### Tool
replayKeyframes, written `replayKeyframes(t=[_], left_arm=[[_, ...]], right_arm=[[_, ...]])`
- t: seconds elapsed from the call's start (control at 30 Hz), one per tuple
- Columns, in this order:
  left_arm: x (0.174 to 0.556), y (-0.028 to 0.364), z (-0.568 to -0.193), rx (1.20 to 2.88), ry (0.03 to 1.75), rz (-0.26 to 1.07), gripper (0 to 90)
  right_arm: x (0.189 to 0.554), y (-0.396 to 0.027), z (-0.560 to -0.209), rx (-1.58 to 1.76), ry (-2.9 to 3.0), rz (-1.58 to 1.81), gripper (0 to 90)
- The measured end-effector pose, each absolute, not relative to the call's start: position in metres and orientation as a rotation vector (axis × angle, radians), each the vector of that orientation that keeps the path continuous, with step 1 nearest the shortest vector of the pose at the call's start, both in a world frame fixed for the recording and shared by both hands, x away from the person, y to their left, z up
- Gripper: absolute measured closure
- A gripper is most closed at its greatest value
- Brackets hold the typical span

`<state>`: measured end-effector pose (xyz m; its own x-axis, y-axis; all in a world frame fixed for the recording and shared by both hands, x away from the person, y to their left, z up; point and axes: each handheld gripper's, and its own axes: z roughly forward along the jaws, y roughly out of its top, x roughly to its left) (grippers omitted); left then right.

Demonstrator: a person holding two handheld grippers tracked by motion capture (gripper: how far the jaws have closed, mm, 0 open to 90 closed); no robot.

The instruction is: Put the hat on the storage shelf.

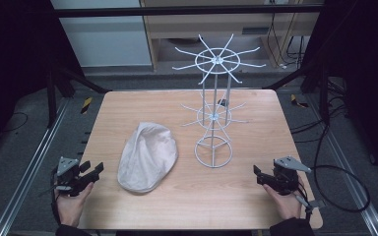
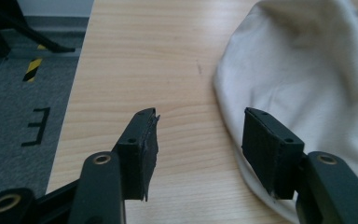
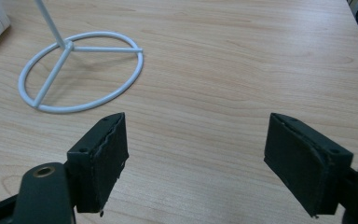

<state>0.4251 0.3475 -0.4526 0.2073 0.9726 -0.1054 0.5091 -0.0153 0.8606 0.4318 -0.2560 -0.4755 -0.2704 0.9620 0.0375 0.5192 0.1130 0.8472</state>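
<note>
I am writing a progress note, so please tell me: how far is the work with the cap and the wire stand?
Done: nothing visible yet. The beige cap lies flat on the table, apart from the white wire stand, whose hooks are bare. In hand: nothing; the left gripper is open beside the cap, the right gripper open near the stand's base. Left: probably gripping the cap and hanging it.

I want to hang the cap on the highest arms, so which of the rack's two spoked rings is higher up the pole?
The larger ring at the very top of the rack. The smaller ring sits about halfway down, above the round base.
</note>
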Motion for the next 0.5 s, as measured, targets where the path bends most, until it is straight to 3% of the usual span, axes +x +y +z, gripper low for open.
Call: replayKeyframes(t=[0.5], left_arm=[[0.420, 0.326, -0.425, 1.686, 1.334, 0.639, 40.2]], right_arm=[[0.429, -0.253, -0.474, 1.406, 1.852, 1.052, 23.1]])
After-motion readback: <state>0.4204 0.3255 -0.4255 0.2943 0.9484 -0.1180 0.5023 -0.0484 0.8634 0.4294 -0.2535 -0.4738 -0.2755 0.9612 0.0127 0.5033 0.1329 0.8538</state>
